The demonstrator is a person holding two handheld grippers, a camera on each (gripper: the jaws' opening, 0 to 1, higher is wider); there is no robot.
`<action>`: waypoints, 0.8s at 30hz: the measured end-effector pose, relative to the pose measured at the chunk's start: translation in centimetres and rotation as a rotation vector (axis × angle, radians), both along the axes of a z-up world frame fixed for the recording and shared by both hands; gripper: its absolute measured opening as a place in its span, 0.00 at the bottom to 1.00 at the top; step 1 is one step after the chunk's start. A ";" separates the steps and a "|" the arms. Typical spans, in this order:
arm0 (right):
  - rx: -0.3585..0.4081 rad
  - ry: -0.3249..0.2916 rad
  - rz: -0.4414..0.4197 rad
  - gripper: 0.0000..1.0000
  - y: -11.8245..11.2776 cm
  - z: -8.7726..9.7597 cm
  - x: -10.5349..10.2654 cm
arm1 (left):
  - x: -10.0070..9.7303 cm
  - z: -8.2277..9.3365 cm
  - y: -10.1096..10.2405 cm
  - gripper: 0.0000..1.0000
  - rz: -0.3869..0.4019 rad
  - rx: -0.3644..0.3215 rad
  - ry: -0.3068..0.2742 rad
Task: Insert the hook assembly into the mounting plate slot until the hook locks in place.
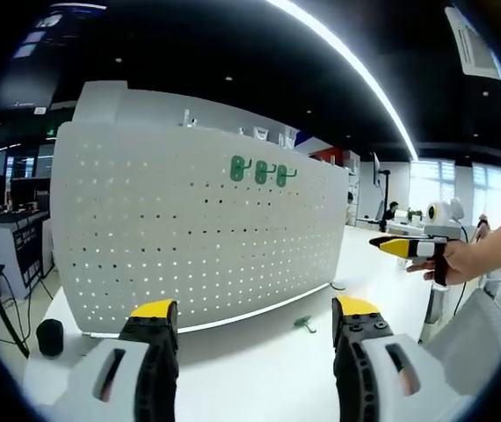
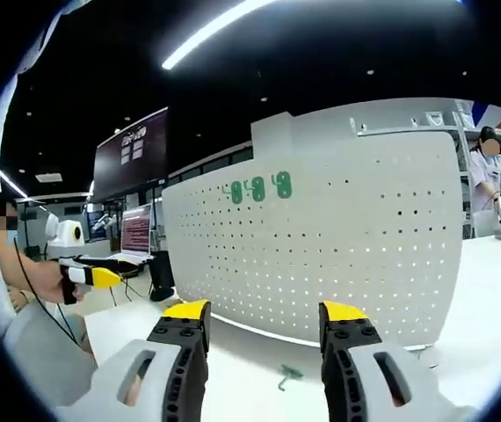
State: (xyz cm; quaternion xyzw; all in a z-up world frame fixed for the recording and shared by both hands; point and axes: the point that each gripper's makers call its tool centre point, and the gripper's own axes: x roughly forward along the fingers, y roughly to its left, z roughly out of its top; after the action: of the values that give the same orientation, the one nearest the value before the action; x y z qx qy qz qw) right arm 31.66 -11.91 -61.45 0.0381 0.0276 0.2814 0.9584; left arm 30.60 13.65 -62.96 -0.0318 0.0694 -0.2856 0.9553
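Green hook point(image 1: 304, 323) before pegboard point(image 1: 145, 237)

The three green hooks point(image 1: 258, 170) on the white pegboard point(image 1: 199, 224) look too small to show how they attach.

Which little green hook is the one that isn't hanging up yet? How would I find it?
Find the big white pegboard standing on the white table. Three green hooks hang in a row near its top. The loose green hook lies alone on the table before the board's bottom edge.
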 end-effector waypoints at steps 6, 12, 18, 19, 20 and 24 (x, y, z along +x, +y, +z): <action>-0.003 0.010 -0.010 0.48 -0.8 -0.6 -0.7 | -0.3 -0.3 0.2 0.73 0.002 -0.004 0.004; -0.012 0.022 -0.010 0.48 -1.1 -1.4 -1.4 | -0.6 -0.9 0.5 0.73 0.010 -0.006 0.013; -0.005 0.035 -0.016 0.48 -1.2 -2.0 -1.8 | -0.7 -1.5 0.6 0.73 0.013 -0.011 0.022; -0.005 0.036 -0.017 0.48 -1.1 -2.0 -1.9 | -0.7 -1.5 0.7 0.72 0.015 -0.006 0.021; -0.003 0.037 -0.017 0.48 -1.1 -2.0 -2.0 | -0.8 -1.3 0.7 0.72 0.016 -0.005 0.016; 0.000 0.038 -0.019 0.47 -1.1 -2.1 -2.2 | -0.9 -1.1 0.8 0.72 0.015 -0.012 0.011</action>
State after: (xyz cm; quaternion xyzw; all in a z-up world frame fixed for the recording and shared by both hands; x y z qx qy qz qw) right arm 29.43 -13.06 -63.58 0.0436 0.0457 0.2714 0.9604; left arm 29.66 14.46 -64.09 -0.0397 0.0724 -0.2787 0.9568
